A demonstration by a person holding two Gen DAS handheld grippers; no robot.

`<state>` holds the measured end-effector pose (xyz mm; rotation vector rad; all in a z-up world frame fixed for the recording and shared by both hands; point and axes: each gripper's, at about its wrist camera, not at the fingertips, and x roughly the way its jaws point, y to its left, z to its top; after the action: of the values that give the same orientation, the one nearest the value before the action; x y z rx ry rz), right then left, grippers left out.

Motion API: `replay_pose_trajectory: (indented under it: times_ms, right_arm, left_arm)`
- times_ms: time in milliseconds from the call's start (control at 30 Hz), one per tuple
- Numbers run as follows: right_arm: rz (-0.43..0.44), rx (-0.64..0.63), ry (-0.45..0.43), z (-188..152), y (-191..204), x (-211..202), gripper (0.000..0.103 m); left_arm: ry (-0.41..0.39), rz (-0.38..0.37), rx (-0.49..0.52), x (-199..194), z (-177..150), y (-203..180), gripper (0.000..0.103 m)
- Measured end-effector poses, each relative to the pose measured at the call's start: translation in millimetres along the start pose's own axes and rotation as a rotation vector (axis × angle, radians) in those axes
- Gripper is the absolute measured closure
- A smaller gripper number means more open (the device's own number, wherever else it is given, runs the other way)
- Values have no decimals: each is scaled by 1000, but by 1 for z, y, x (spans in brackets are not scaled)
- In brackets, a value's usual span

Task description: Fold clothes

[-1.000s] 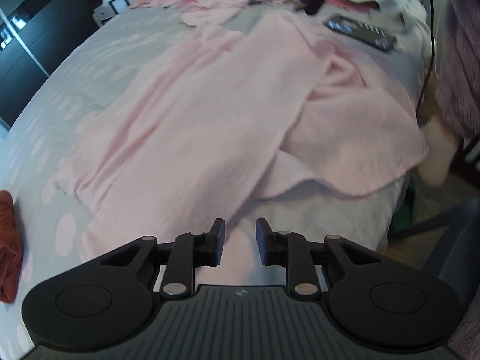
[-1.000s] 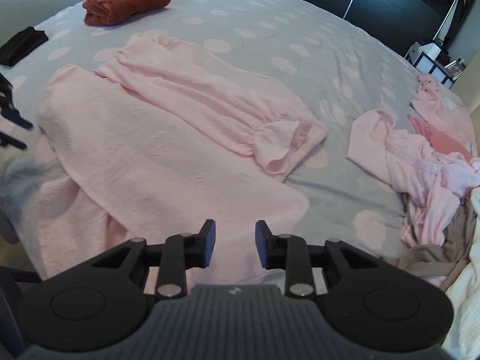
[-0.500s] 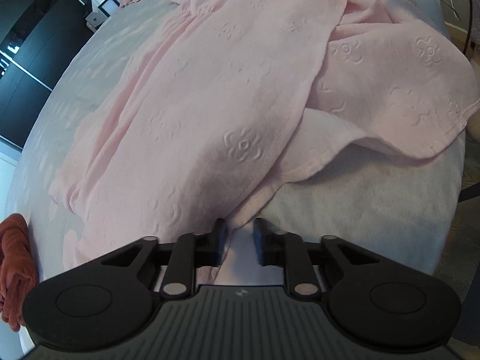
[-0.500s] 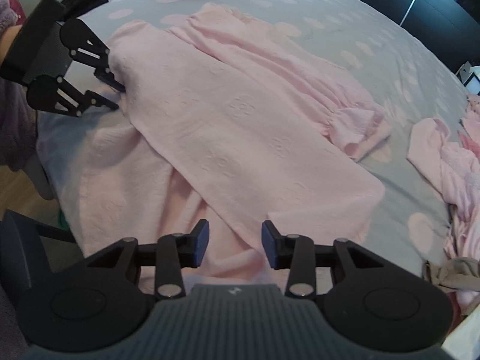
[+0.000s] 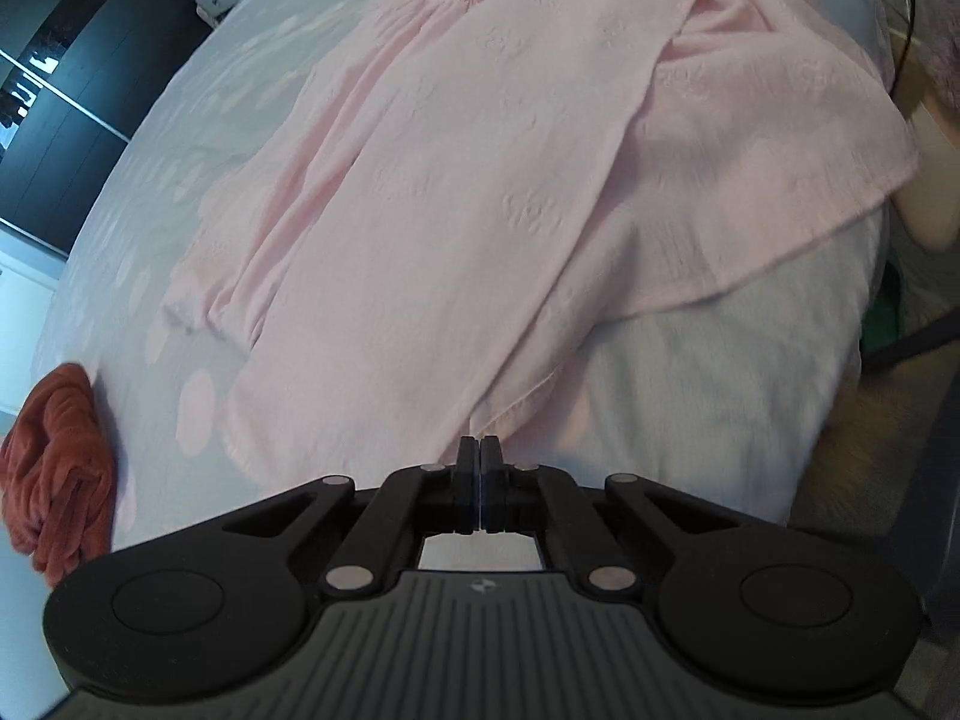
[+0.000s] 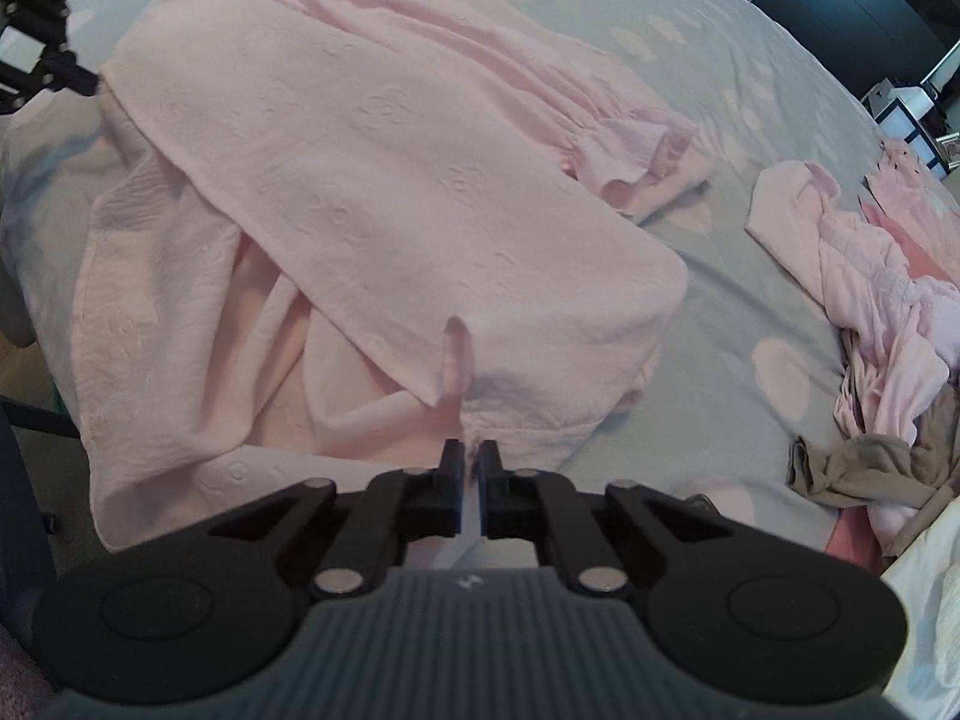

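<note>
On the grey spotted bed cover [image 6: 750,90], one pale pink embossed garment [image 6: 372,180] lies spread, two grippers clamped at its near hem.
Left gripper [image 5: 480,450] and right gripper [image 6: 471,456] each pinch the fabric edge; one rust-red folded cloth [image 5: 60,468] and one heap of pink clothes [image 6: 870,276] lie apart.

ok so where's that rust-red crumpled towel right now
In the left wrist view the rust-red crumpled towel lies at the far left edge on the pale dotted bedspread, left of the spread pink embossed garment; the right wrist view does not show it.
</note>
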<state>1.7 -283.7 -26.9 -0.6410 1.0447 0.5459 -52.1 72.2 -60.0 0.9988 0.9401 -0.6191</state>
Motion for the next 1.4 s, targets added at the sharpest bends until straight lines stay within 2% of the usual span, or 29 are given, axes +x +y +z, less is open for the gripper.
replay_pose_trajectory:
  times_ms: [133,267,333,433,500,533,567,600,633,667,700,867,967,1033,1067,1100,1133,1167,1200,1333,1400]
  right_arm:
    - [-7,1,98,0,-6,0,101]
    - [-26,9,191,-9,-14,4,101]
    - [-29,11,223,-15,-15,7,101]
    - [-22,19,230,-17,-16,8,101]
    - [-19,26,214,-17,-17,6,96]
    - [-13,34,197,-17,-19,4,95]
    - [-7,42,181,-16,-21,2,91]
    - [-2,50,165,-14,-22,0,85]
    - [0,54,147,-13,-22,-3,70]
    - [3,53,132,-12,-21,-5,62]
    - [7,52,119,-12,-19,-7,62]
    - [16,29,101,-12,-11,-3,60]
    - [-20,-1,123,-15,-9,15,55]
    - [-53,-1,121,-15,-12,23,63]
    - [-65,11,120,-15,-15,25,82]
    - [-75,24,120,-15,-19,23,102]
    - [-84,39,121,-14,-24,19,101]
    - [-94,54,122,-13,-28,15,101]
    - [-105,74,107,-11,-33,8,101]
    - [-136,181,2,0,-56,-30,101]
    - [-167,184,-46,8,-60,-47,101]
  left_arm:
    - [95,-19,-21,-4,-21,6,103]
    - [165,-96,-48,-5,-43,5,103]
    - [174,-116,-64,-5,-52,4,103]
    - [177,-140,-142,-6,-60,14,103]
    - [162,-146,-218,-9,-66,24,95]
    - [149,-121,-248,-9,-67,31,93]
    - [135,-88,-274,-8,-68,37,86]
    - [121,-65,-290,-8,-69,41,78]
    - [108,-52,-304,-6,-69,44,74]
    - [98,-45,-317,-4,-69,46,64]
    - [87,-46,-325,-2,-69,47,57]
    - [59,-98,-348,23,-60,51,55]
    - [32,-132,-361,33,-51,46,54]
    - [31,-124,-374,39,-47,43,53]
    - [37,-121,-386,42,-45,44,55]
    - [37,-127,-397,42,-44,45,65]
    - [40,-123,-398,40,-43,47,74]
    - [43,-116,-397,38,-43,49,89]
    - [47,-108,-396,36,-43,50,94]
    - [87,-85,-401,30,-46,57,98]
    - [86,-54,-396,21,-46,62,98]
